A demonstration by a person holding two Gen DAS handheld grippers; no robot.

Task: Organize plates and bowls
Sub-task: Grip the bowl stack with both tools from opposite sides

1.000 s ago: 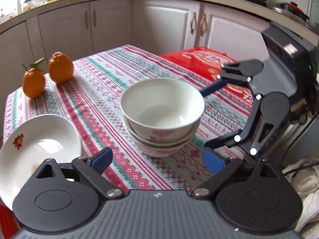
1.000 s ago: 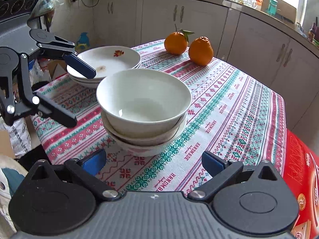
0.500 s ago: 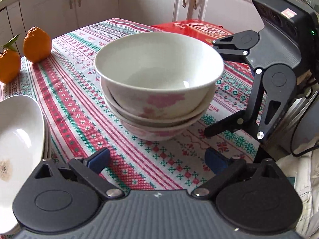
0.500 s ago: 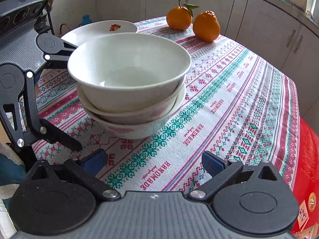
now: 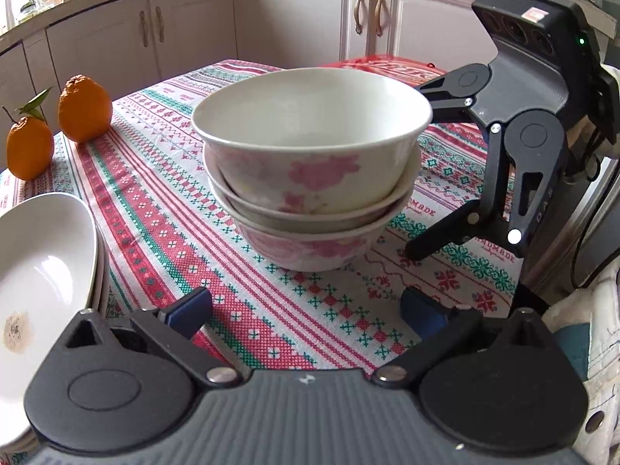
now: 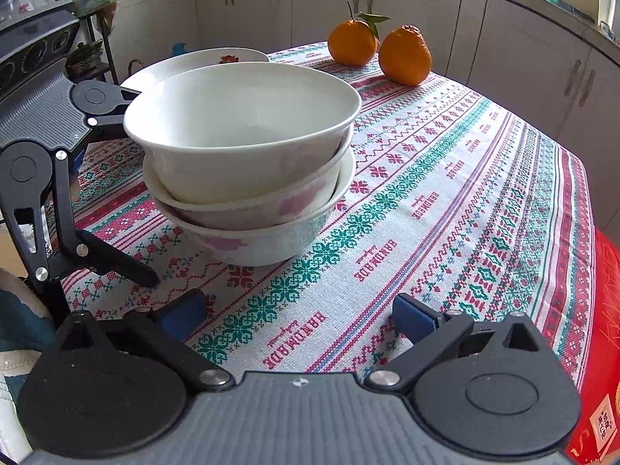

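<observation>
A stack of three white bowls with pink flowers (image 5: 310, 178) stands on the patterned tablecloth (image 5: 162, 209); it also shows in the right wrist view (image 6: 244, 162). A stack of white plates (image 5: 42, 279) lies at the left table edge and behind the bowls in the right wrist view (image 6: 193, 62). My left gripper (image 5: 306, 308) is open and empty, just short of the bowls. My right gripper (image 6: 298, 314) is open and empty, facing the bowls from the other side; it shows in the left wrist view (image 5: 422, 182) with its fingers spread beside the stack.
Two oranges (image 5: 83, 108) sit at the far left of the table, seen also in the right wrist view (image 6: 403, 56). A red box (image 6: 600, 356) lies at the table's end. Cabinets (image 5: 302, 19) run behind the table.
Both grippers have dropped lower and moved closer to the bowl stack, so it now looks larger and is seen more from the side. The bowls have not moved.
</observation>
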